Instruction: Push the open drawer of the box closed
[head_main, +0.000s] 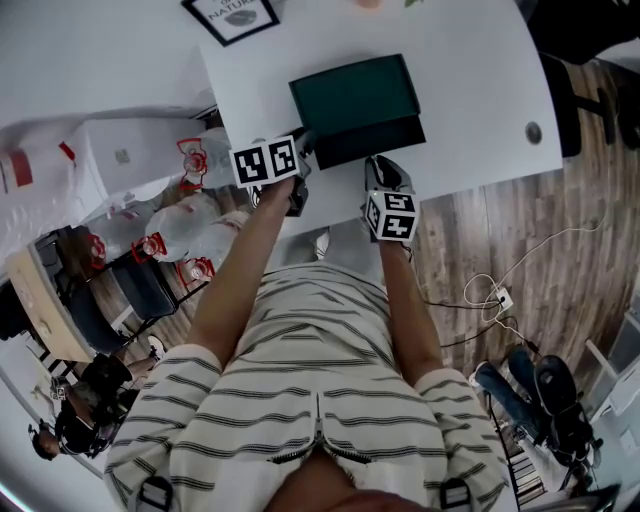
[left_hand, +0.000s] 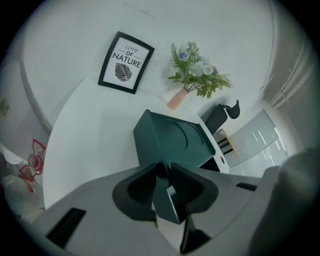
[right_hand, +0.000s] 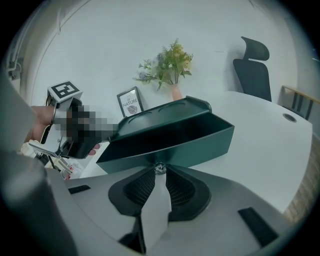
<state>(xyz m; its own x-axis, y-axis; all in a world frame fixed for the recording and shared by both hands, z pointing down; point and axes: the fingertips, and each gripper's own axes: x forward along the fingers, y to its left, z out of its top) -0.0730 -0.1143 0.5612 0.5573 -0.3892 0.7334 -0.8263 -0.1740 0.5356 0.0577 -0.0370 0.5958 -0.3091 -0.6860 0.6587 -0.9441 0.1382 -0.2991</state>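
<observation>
1. The box (head_main: 352, 92) was sat on the white worktop (head_main: 480, 100), dark green, with a shallow round dip pressed into its lid.
2. Its drawer (head_main: 370, 142) was pulled out on the near side, towards the person, so it was still open.
3. The left gripper (left_hand: 164, 172) was parked at the box's near-left corner. In the left gripper view, that green corner was wedged between the fingers (left_hand: 142, 187), and they were clamped on it.
4. The right gripper (right_hand: 159, 172) was lined up on the drawer front, roughly mid-way along it.
5. A small silver knob (right_hand: 159, 168) was seen on that front, right at the tips of the right fingers (right_hand: 182, 189). They were closed in on it from both sides, with only the knob's width left between them.
6. From the head view, both grippers were held close together at the near edge of the box, left one at the corner and right one just beside it on the drawer.
7. Further back on the worktop, a black frame (left_hand: 125, 62) with a leaf print was leaned against the wall, with flowers (left_hand: 197, 67) in a pinkish vase beside it.
8. A black chair (right_hand: 254, 67) was spotted past the far end of the worktop.
</observation>
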